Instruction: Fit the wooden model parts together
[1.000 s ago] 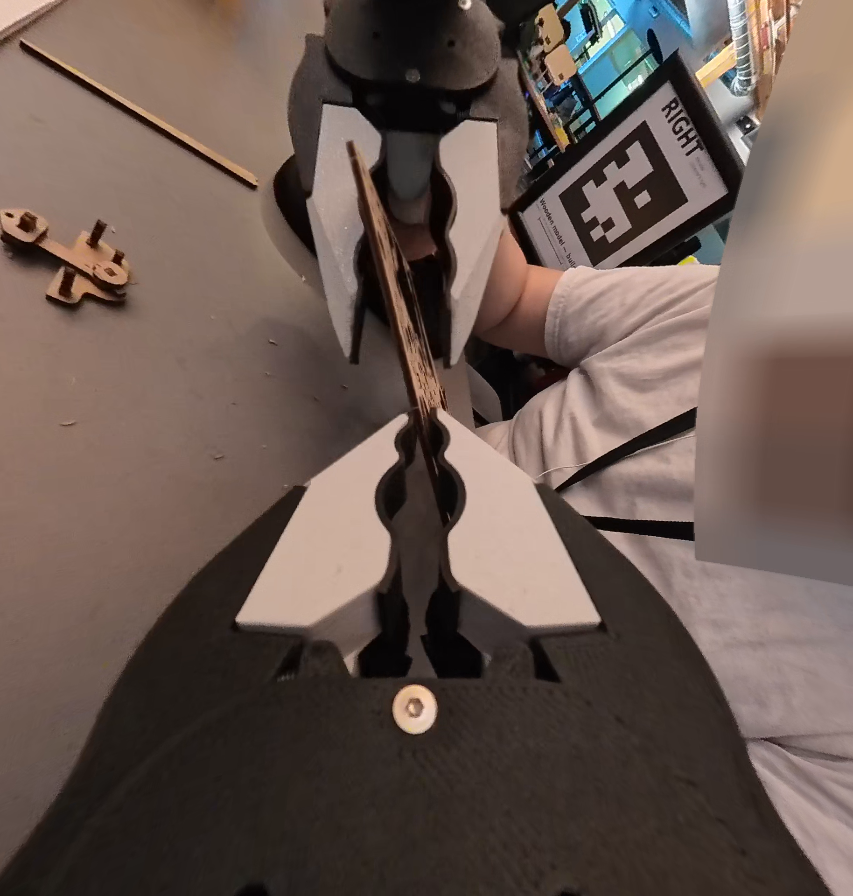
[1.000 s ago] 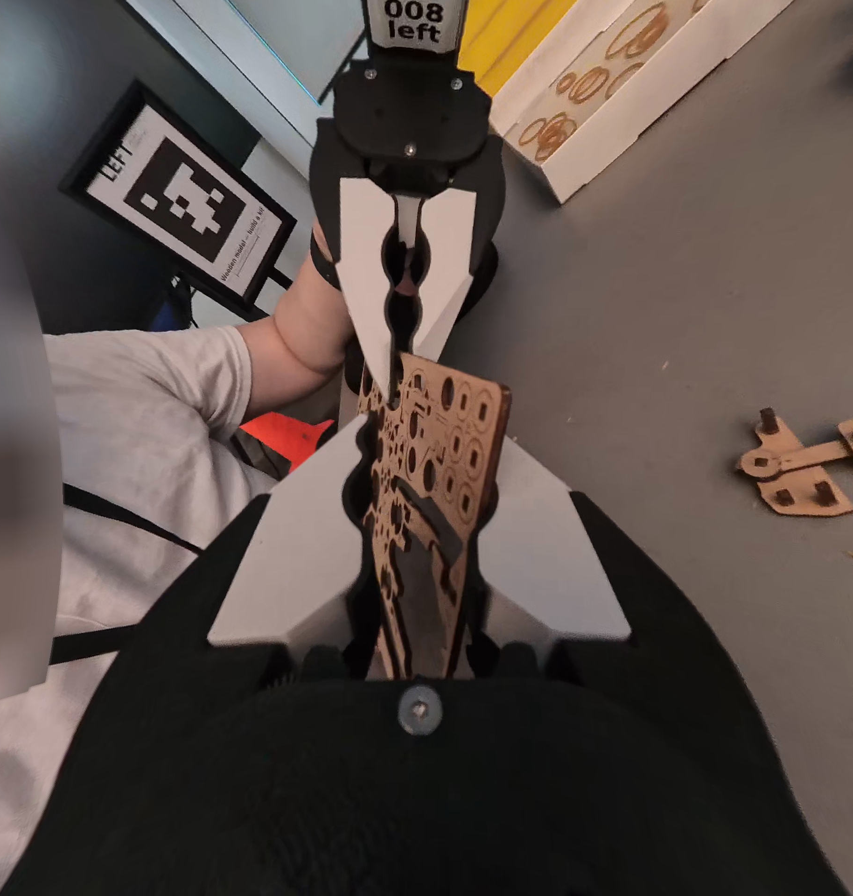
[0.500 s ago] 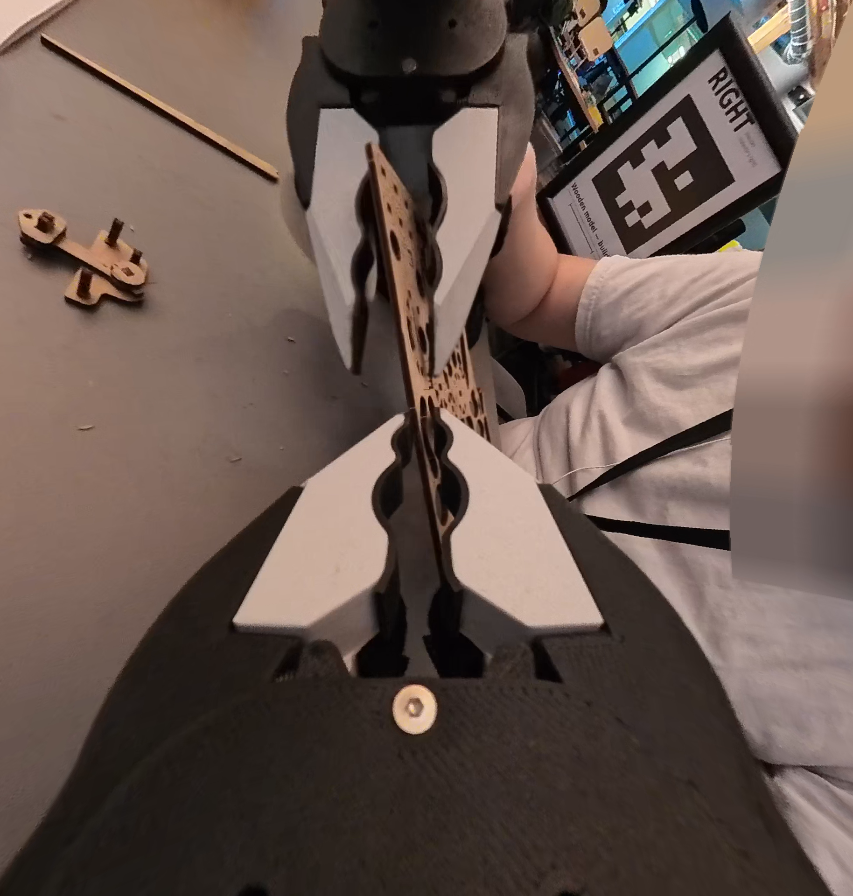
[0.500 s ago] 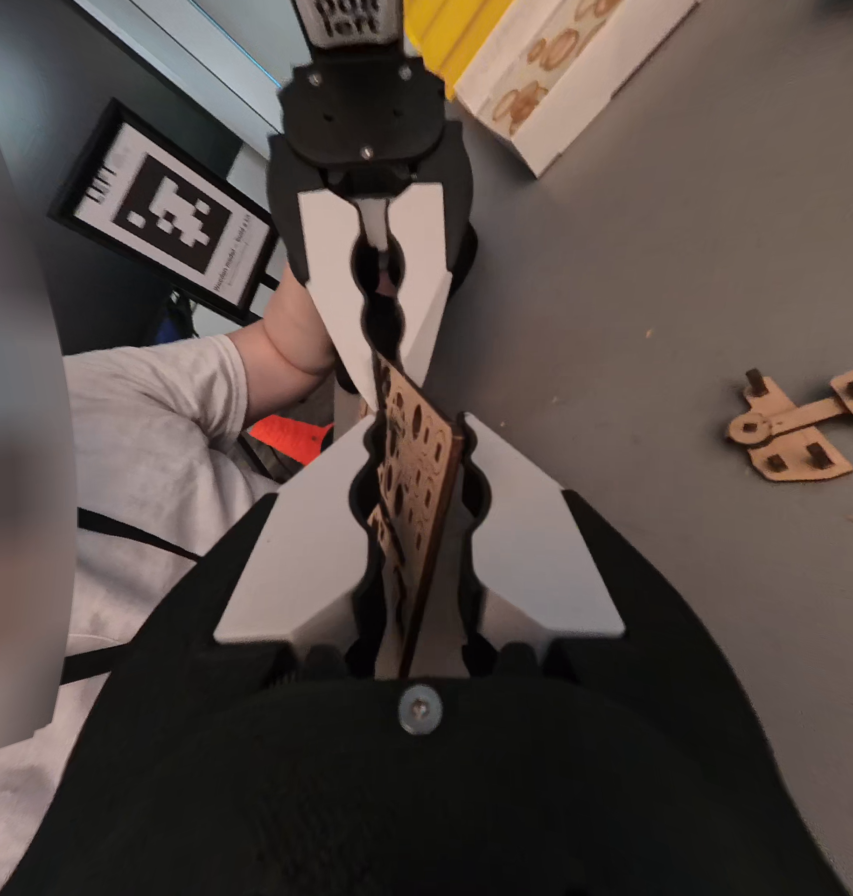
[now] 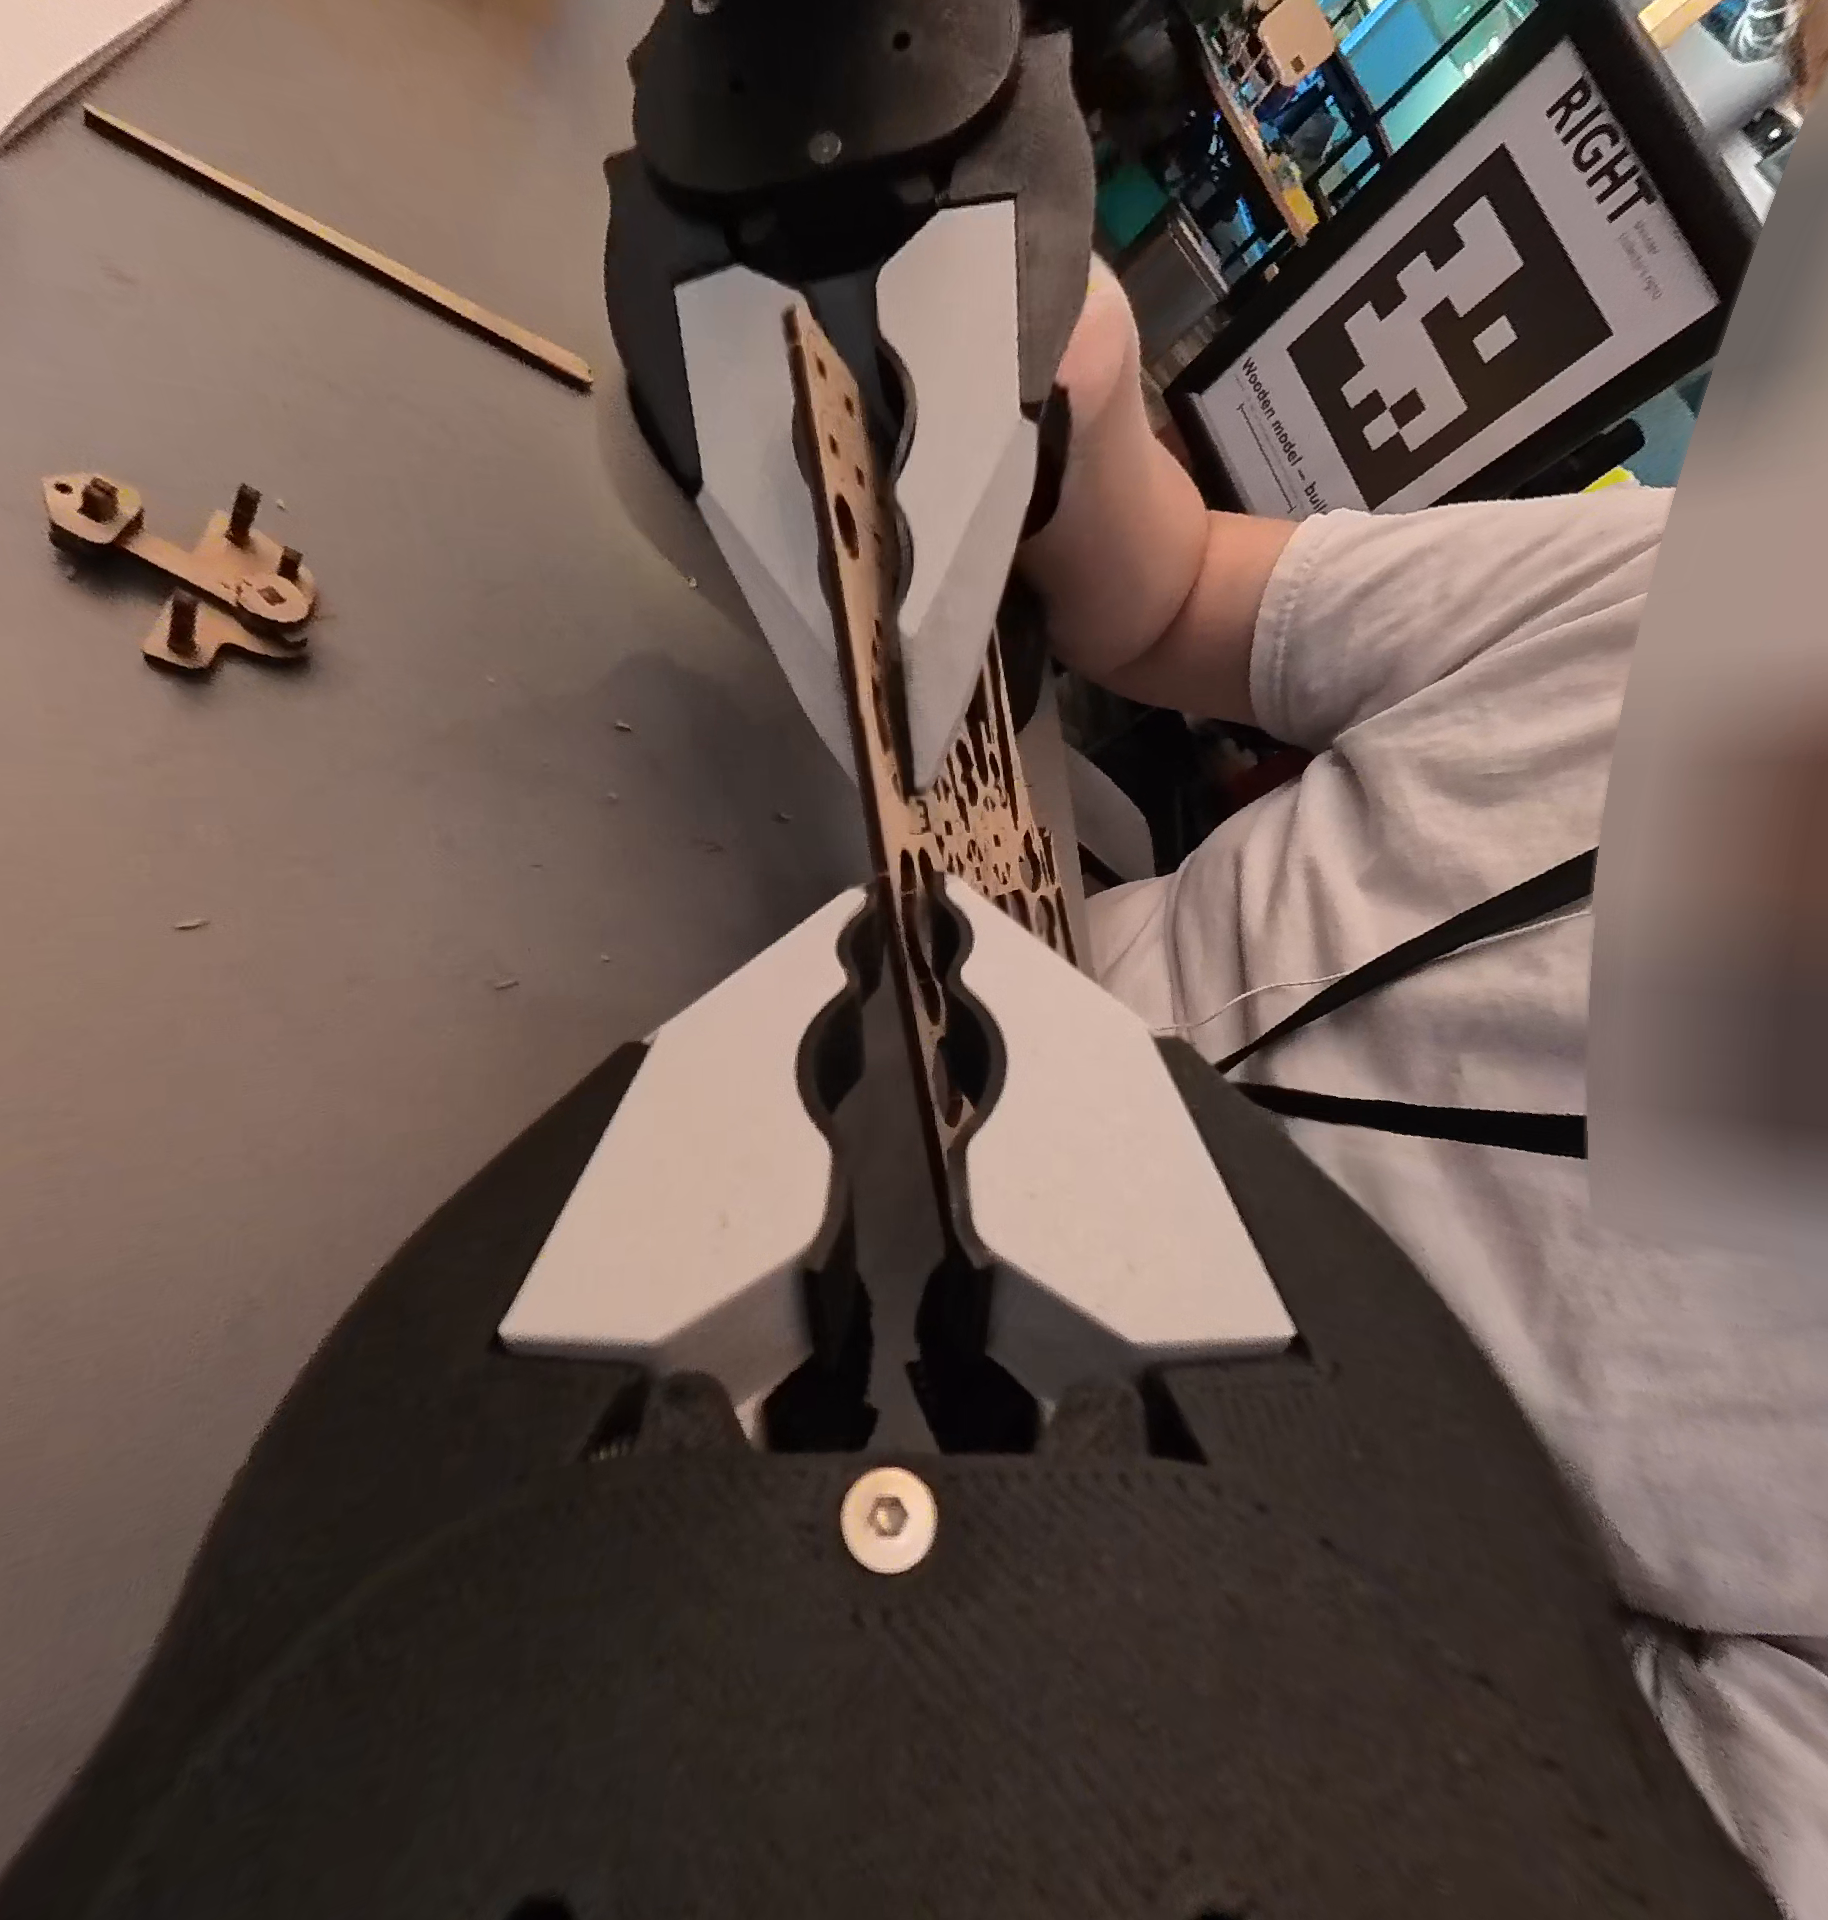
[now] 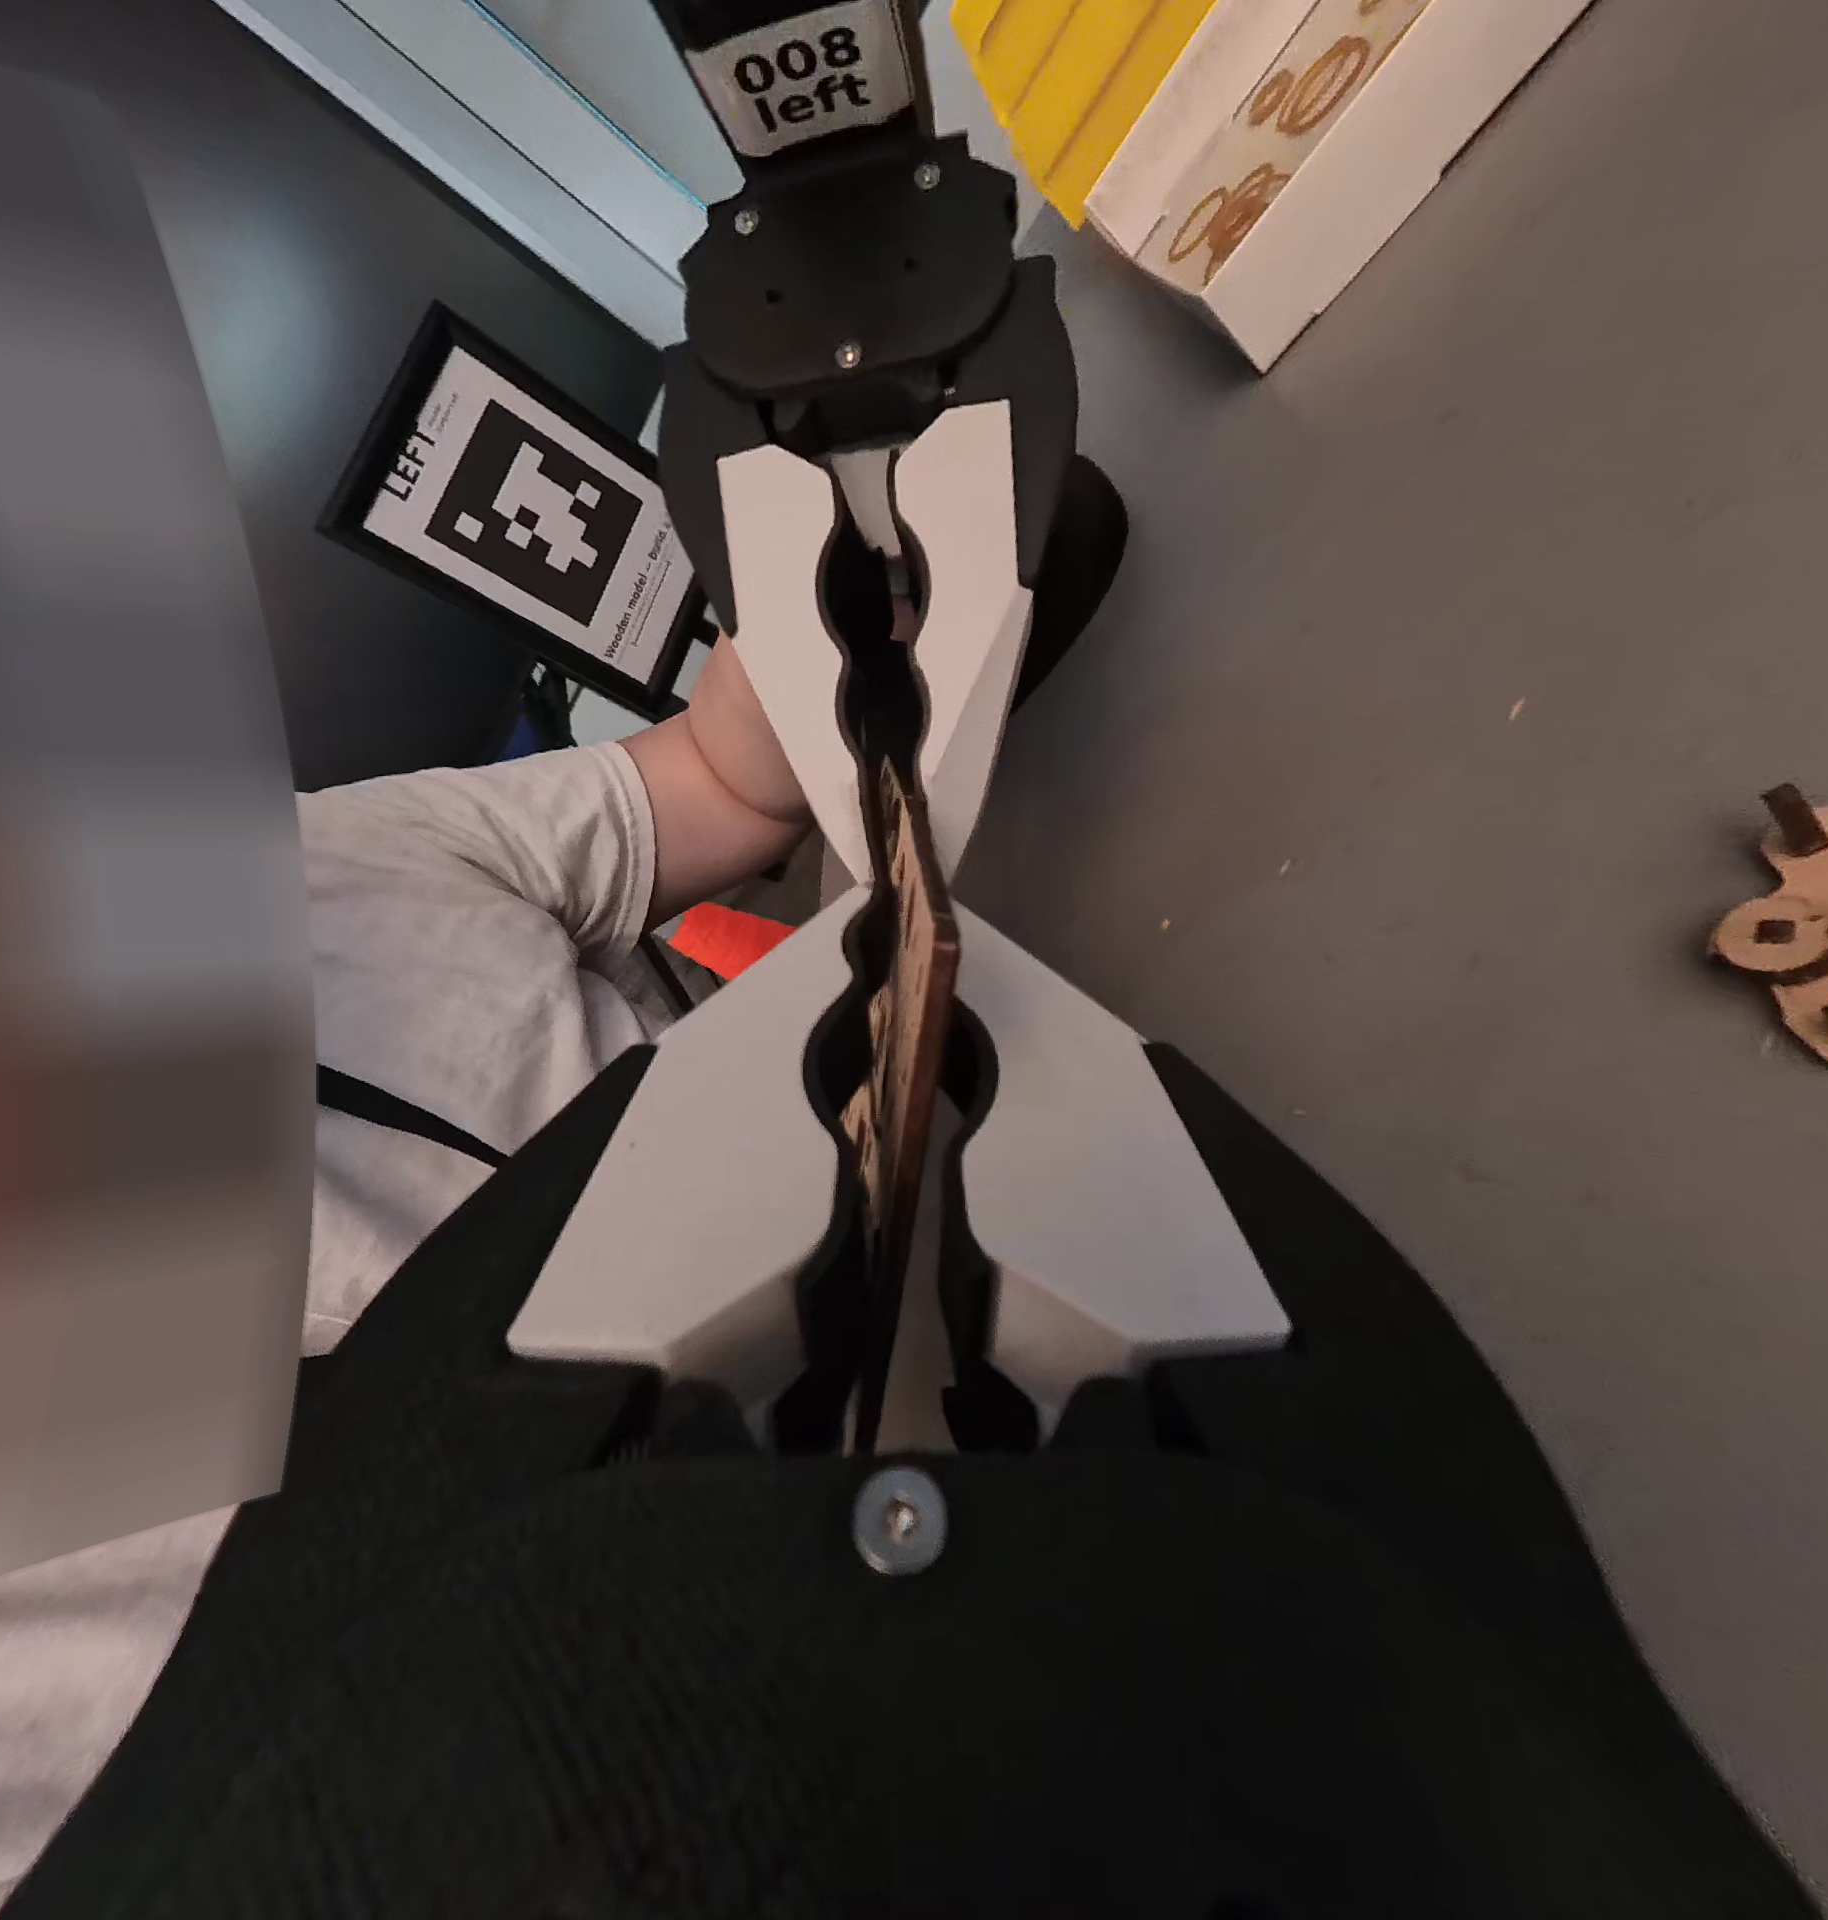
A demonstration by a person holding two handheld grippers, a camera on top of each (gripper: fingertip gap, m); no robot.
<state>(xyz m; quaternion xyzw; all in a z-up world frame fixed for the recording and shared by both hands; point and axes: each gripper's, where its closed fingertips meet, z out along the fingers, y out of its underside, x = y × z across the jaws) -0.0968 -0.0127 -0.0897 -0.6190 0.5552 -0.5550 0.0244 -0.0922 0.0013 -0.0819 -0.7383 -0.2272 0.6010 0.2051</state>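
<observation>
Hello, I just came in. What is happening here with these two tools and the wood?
A person holds a gripper in each hand, and both grip the same thin wooden sheet, full of cut-out part shapes, from opposite ends. The left gripper and the right gripper face each other, tips nearly meeting, with the sheet held on edge above the grey table. A partly assembled wooden piece lies on the table to one side, untouched. A loose wooden strip lies farther back.

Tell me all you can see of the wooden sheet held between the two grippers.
The wooden sheet is thin, flat, pale plywood with dark burnt edges and many cut-out holes. It is held on edge above the grey table, seen almost edge-on. The left gripper and the right gripper each clamp an opposite end.
</observation>
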